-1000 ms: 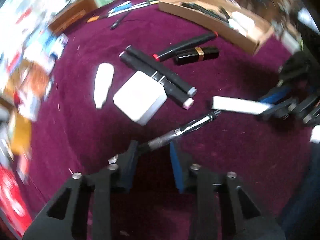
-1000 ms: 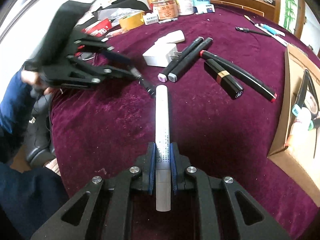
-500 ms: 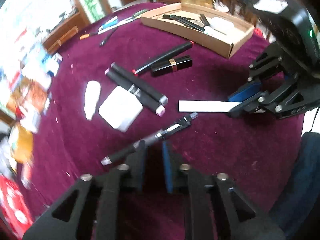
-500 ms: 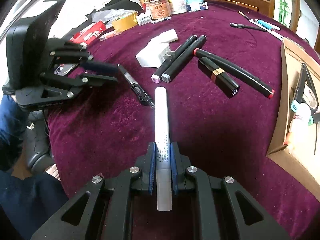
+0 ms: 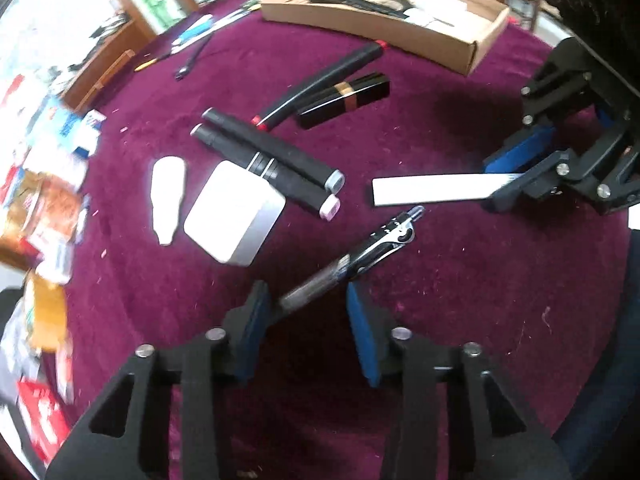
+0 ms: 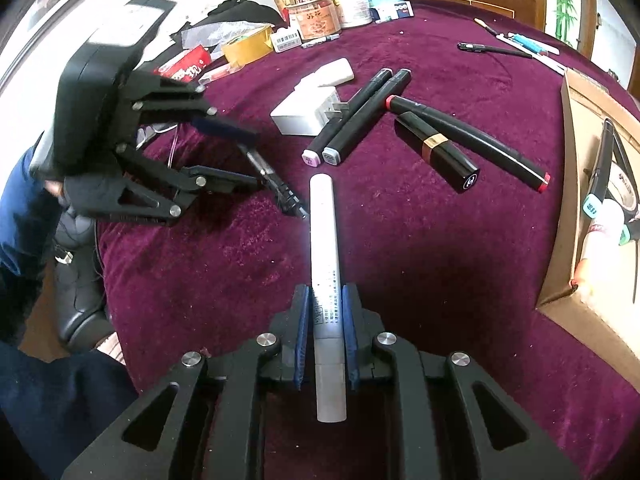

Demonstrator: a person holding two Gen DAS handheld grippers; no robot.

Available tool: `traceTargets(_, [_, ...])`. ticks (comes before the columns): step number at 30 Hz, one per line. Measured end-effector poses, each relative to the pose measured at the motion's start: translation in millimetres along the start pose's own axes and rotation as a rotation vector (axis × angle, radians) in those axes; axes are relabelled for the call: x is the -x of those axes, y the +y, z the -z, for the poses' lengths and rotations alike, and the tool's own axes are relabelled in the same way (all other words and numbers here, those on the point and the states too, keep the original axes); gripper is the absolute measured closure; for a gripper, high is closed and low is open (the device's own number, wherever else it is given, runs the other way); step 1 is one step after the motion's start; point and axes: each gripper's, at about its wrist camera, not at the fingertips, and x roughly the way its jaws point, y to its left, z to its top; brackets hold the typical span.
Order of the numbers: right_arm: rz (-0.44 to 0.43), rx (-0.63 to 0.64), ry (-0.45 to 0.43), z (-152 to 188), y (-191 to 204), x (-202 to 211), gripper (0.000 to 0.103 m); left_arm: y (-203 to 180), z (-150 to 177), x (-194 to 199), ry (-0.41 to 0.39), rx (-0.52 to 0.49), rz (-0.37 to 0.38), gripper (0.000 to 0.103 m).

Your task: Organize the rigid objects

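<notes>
A black and silver pen (image 5: pixel 360 256) lies slantwise on the purple cloth, its near end between the fingers of my left gripper (image 5: pixel 306 304). That gripper's jaws are opening and the pads stand clear of the pen. From the right wrist view the left gripper (image 6: pixel 256 156) hovers over the same pen (image 6: pixel 276 184). My right gripper (image 6: pixel 324 304) is shut on a white tube (image 6: pixel 326 248) that sticks out forward, its tip close to the pen's tip. In the left wrist view the right gripper (image 5: pixel 508 188) holds that white tube (image 5: pixel 428 190) level.
Two black markers (image 5: pixel 272 160), a white charger block (image 5: pixel 236 216), a small white bottle (image 5: pixel 168 196), a black lipstick (image 5: pixel 344 96) and a long red-tipped marker (image 5: pixel 320 80) lie mid-table. A cardboard tray (image 5: pixel 440 52) with several items sits behind. Boxes and cans (image 6: pixel 316 20) crowd the table's far edge.
My left gripper's jaws have spread wider around the pen, and its view has rolled and shifted. The right gripper keeps still with the white tube.
</notes>
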Motion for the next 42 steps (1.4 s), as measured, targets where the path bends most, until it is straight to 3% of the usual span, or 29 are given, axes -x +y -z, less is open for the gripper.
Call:
traceTargets(2, [-0.001,0.002,0.002,-0.1,1.4,-0.1,0.086,-8.1,4.5,5.9,0.029,0.064,-0.010,0.069])
traceTargets(3, [-0.003,0.002,0.003,-0.2,1.7,-0.2,0.085,-12.3,7.6,8.9,0.046,0.083,0.030,0.074])
traceTargets(4, [-0.006,0.001,0.005,-0.5,1.6,-0.2,0.084,-17.9,13.0,9.6,0.075,0.107,0.125,0.095])
traceTargets(9, [0.003,0.013,0.011,-1.9,4.6,-1.1,0.079,-31.9,20.5,15.5,0.076,0.114,0.104,0.098])
traceTargets(11, [0.013,0.024,0.009,-1.3,5.6,-1.2,0.079,-27.9,21.6,18.0,0.064,0.161,0.142,0.098])
traceTargets(15, [0.054,0.080,0.003,0.8,12.1,-1.5,0.079,-2.9,26.9,12.6,0.099,0.371,0.305,0.081])
traceTargets(17, [0.086,0.123,0.006,0.9,20.4,-3.2,0.084,9.7,34.8,9.4,0.095,0.488,0.344,0.059])
traceTargets(19, [0.068,0.166,0.026,0.2,31.8,-6.6,0.089,22.2,43.7,8.5,0.082,0.600,0.407,0.058])
traceTargets(24, [-0.001,0.290,0.071,6.4,71.3,-15.0,0.089,51.9,68.1,5.5,0.055,0.830,0.495,0.055])
traceTargets(30, [0.080,0.272,0.036,5.9,61.4,-8.9,0.090,51.3,81.2,-0.1,0.065,0.879,0.482,0.054])
traceTargets(34, [0.136,0.232,0.031,8.1,42.0,-6.6,0.090,43.0,61.4,5.2,0.063,0.855,0.425,0.047])
traceTargets(37, [0.172,0.224,0.014,10.2,34.4,-2.1,0.090,25.4,44.6,7.5,0.054,0.720,0.295,0.049])
traceTargets(38, [0.178,0.214,0.009,9.7,31.3,-1.4,0.090,15.9,39.9,8.4,0.044,0.662,0.239,0.064])
traceTargets(39, [0.175,0.203,0.007,9.0,27.7,-0.1,0.090,7.6,36.0,8.8,0.038,0.607,0.187,0.070])
traceTargets(42, [0.177,0.177,-0.001,9.5,19.7,3.8,0.090,-17.2,23.5,11.1,-0.012,0.434,0.081,0.079])
